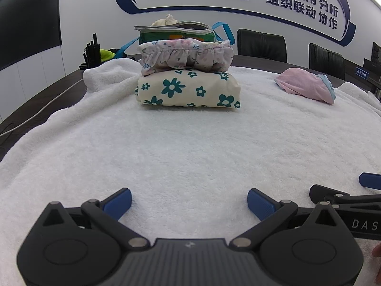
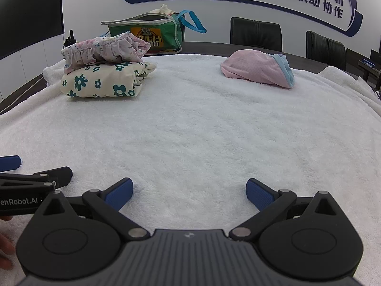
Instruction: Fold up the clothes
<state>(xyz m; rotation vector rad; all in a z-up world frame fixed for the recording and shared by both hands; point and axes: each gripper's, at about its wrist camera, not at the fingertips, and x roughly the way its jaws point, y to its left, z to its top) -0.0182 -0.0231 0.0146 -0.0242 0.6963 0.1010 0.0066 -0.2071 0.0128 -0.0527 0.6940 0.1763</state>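
Note:
A folded cream garment with teal flowers [image 1: 188, 89] lies on the white towel [image 1: 190, 147], with a folded ruffled pastel floral garment [image 1: 187, 54] stacked on top. Both show at the left in the right wrist view [image 2: 97, 82] [image 2: 102, 48]. A crumpled pink garment with blue trim [image 1: 306, 85] [image 2: 258, 68] lies at the far right. My left gripper [image 1: 189, 202] is open and empty low over the towel's near part. My right gripper [image 2: 189, 194] is open and empty beside it, to its right.
A green bag with blue handles [image 1: 176, 32] [image 2: 145, 34] holding cream cloth stands behind the stack. Black radios [image 1: 91, 52] stand at the far left on the dark table [image 1: 42, 102]. Black chairs [image 1: 262, 45] line the far side.

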